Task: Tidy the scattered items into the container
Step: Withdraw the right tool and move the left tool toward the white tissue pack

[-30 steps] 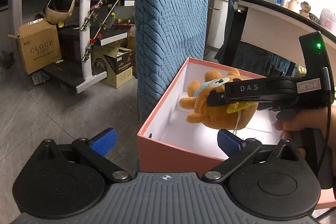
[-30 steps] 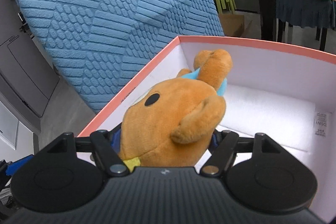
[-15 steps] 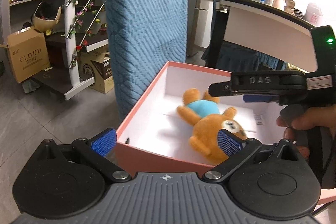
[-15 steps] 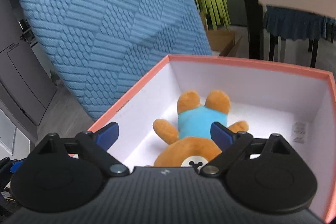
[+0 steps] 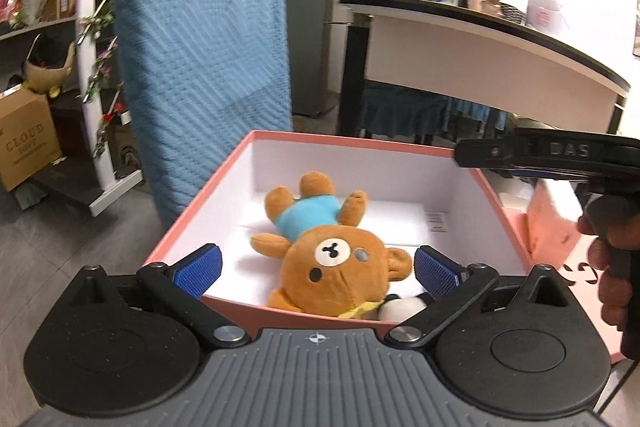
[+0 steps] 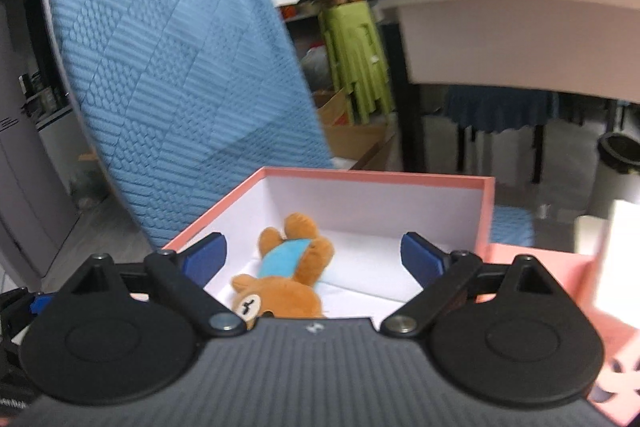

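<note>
plush bear (image 5: pixel 336 259): lies on its back inside the pink box (image 5: pixel 224 171); head toward the near wall, feet toward the far wall; blue shirt showing; rests on the white floor of the box, touching nothing that grips
white thing (image 5: pixel 400 307): small, dark-edged, tucked by the bear's head at the near wall; too hidden to name
left gripper (image 5: pixel 316 269): jaws spread wide, nothing between the blue pads; hovers at the near rim of the box
right gripper (image 6: pixel 314 255): jaws wide apart too, empty; sits above the near edge, looking down into the box; in the left view its body hangs over the right rim, a hand (image 5: pixel 612 267) on the handle
step in hand: judged as pulling clear after a drop, or pausing between items; bear already lies where the task wants it; whether more items are left outside cannot be told from these views
doing it well: lift straight up so the pads miss the rim; keep jaws open so no fur snags; don't nudge the light box off its spot
surface: box stands on something pink (image 6: pixel 536 267) on its right side; the support itself is hard to tell
room: blue quilted chair back (image 6: pixel 192 75) just behind the box; white counter (image 5: pixel 480 55) to the right; green stools (image 6: pixel 356 59); shelves and a cardboard box (image 5: pixel 24 139) at left; grey tiled floor
</note>
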Available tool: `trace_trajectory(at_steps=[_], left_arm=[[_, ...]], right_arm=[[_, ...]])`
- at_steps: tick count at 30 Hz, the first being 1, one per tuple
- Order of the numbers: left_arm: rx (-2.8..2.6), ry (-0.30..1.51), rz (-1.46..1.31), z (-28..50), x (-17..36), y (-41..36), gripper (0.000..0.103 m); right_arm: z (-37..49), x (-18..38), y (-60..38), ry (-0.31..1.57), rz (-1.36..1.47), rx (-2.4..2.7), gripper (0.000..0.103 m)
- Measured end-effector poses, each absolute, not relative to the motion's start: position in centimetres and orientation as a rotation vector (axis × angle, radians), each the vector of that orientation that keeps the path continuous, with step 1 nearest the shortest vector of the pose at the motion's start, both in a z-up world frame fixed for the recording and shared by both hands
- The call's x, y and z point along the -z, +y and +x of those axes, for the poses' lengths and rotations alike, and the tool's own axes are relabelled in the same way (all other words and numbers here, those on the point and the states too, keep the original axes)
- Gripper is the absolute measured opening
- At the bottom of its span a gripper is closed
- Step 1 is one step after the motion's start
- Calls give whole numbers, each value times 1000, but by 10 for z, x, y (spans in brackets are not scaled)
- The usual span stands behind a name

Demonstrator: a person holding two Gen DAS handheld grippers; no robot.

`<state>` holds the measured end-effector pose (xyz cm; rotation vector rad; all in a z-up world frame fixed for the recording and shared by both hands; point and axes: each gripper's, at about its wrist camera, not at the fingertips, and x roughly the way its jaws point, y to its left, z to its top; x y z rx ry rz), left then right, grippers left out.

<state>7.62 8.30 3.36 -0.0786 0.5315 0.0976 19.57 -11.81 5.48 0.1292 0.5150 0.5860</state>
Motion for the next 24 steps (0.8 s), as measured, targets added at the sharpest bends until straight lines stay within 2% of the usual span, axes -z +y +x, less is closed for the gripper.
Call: trace_trajectory(at_steps=[14, 24], left_arm=[[4, 513, -12, 76, -31, 15, 103], [23, 458, 17, 67, -17, -7, 103]], right_arm=[[111, -62, -238, 335, 173, -385, 95], [66, -31, -277, 274, 180, -273, 95]])
